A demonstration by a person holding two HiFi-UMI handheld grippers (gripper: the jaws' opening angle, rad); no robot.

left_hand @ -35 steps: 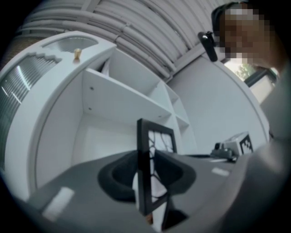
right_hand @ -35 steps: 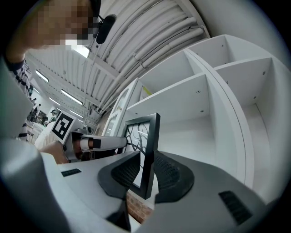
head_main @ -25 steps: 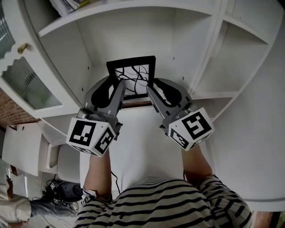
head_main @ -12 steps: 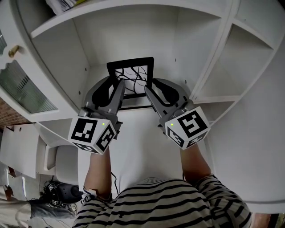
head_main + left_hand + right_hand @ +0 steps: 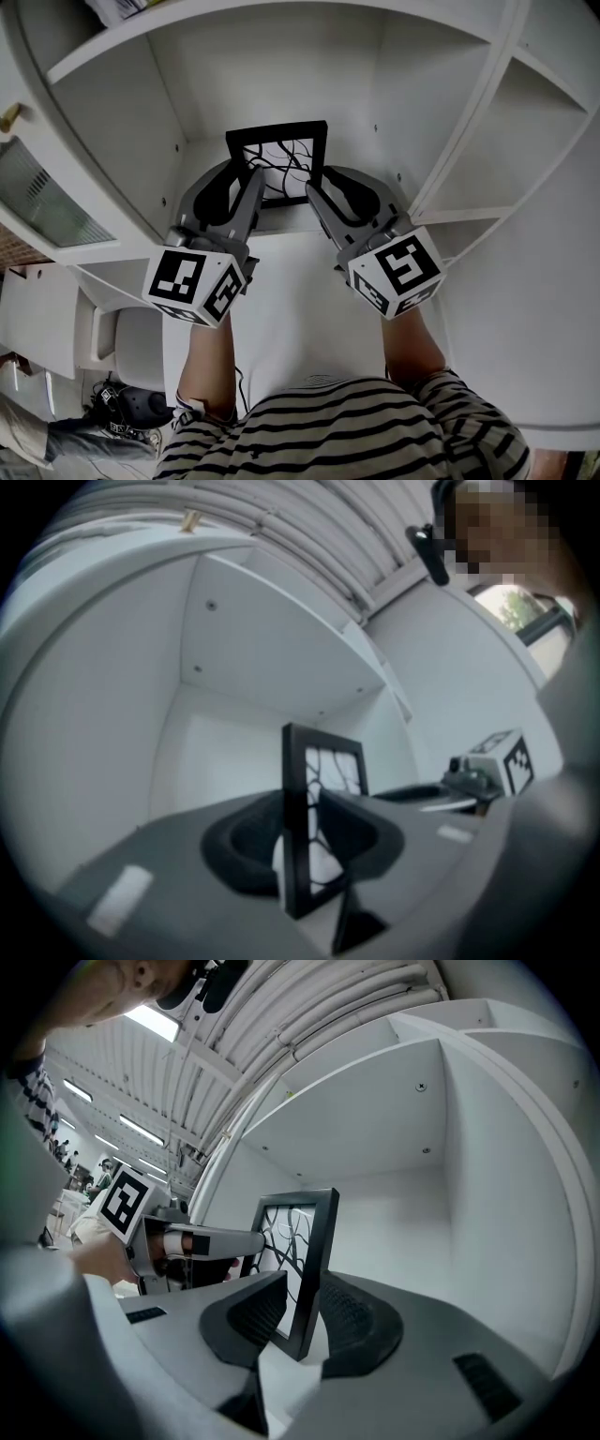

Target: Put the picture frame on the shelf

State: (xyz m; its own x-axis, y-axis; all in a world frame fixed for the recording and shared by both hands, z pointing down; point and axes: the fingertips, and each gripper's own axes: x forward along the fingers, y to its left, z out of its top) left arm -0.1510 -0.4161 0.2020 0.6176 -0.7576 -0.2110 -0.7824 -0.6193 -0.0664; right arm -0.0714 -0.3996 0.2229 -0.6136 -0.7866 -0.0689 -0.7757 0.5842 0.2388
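Looking into the white shelf [image 5: 281,84], we see the picture frame [image 5: 277,169] standing upright inside it, near the back wall, with the picture side facing us. It seems to rest on its bottom edge.

Our left hand-held gripper [image 5: 242,173] pinches the left side of the picture frame. Our right hand-held gripper [image 5: 328,180] has just been opening. The right side of the picture frame is between its jaws, but the pads look a little loose on it now.

We think the picture frame is light, thin and stiff. Its black rim looks smooth, so it could slip. The front may be glass, so a bump could break it. It is tall and thin, so it may tip over easily. The best places to hold it are the two side rims, not the picture in the middle.

The shelf gives us good room. The side walls are well apart from the picture frame, and the upper board is well above it. The way back toward us is open, so we judge that both grippers can pull straight out without knocking the rim.
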